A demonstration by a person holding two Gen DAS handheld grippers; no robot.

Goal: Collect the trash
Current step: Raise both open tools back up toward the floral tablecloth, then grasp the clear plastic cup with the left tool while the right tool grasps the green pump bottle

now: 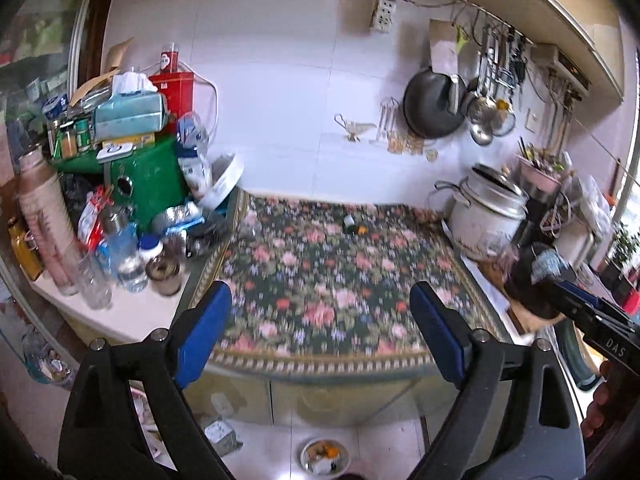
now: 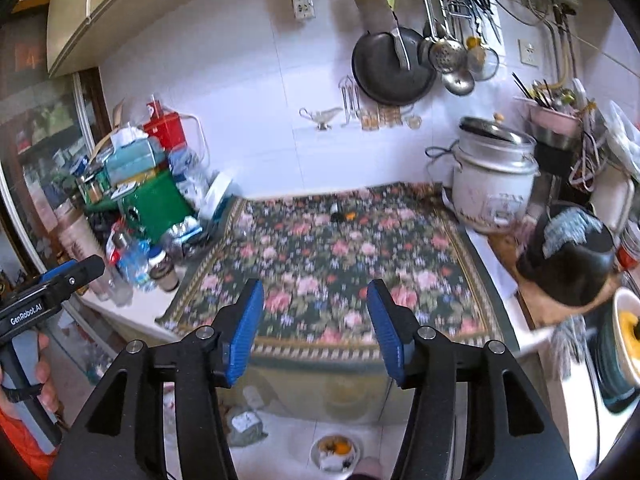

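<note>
A small dark item with an orange scrap [image 1: 354,226] lies near the far edge of the floral cloth [image 1: 340,280]; it also shows in the right wrist view [image 2: 342,213]. My left gripper [image 1: 320,312] is open and empty, held above the near edge of the cloth. My right gripper [image 2: 316,312] is open and empty, also above the near edge. A crumpled foil packet [image 1: 180,218] lies at the cloth's left edge. A bowl of scraps [image 2: 335,452] sits on the floor below.
Bottles and jars [image 1: 128,264], a green box [image 1: 140,184] and a tissue box [image 1: 130,116] crowd the left. A rice cooker [image 2: 494,184] and a black pot [image 2: 568,264] stand on the right. Pans and utensils [image 2: 392,64] hang on the wall.
</note>
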